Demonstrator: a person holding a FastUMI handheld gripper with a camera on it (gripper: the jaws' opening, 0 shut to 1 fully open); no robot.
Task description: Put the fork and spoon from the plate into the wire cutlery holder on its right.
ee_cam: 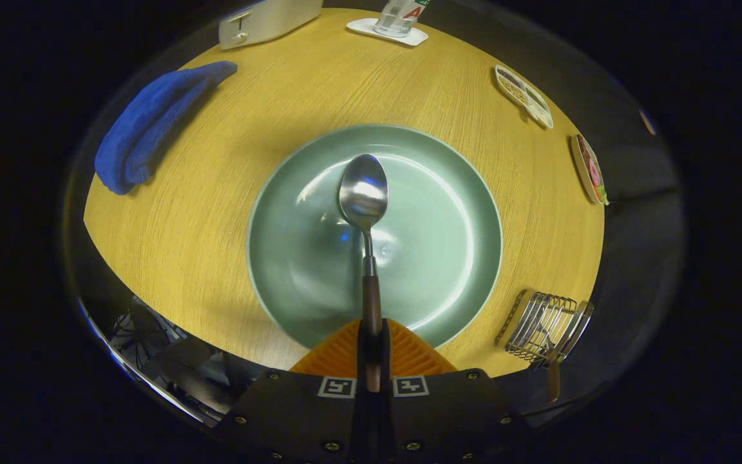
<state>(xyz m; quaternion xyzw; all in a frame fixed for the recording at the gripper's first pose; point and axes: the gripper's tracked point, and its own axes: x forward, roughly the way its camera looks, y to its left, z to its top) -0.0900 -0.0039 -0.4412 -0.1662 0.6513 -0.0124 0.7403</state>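
1. Now the gripper (371,341) has its jaws pressed together on the spoon (364,193), clamping the wooden handle near its rear end.
2. That spoon sits over the middle of the plate (448,283), apparently lifted clear of it, though height is hard to judge from this view.
3. Its long axis runs straight ahead along the fingers, bowl at the far end pointing away, handle back between the jaws.
4. Off to the right, near the table (216,225) edge, stands the holder (548,328); a wooden handle pokes from it, likely the fork, so probably only the spoon remains.
5. To do this step well, I would keep the clamp firm, since the bowl's weight far ahead could pivot the spoon downward.
6. Carry it right, clear of the plate rim, then tip it so one end points down over the holder's opening, avoiding the handle already inside.
7. Release only once the lower end sits within the wires.
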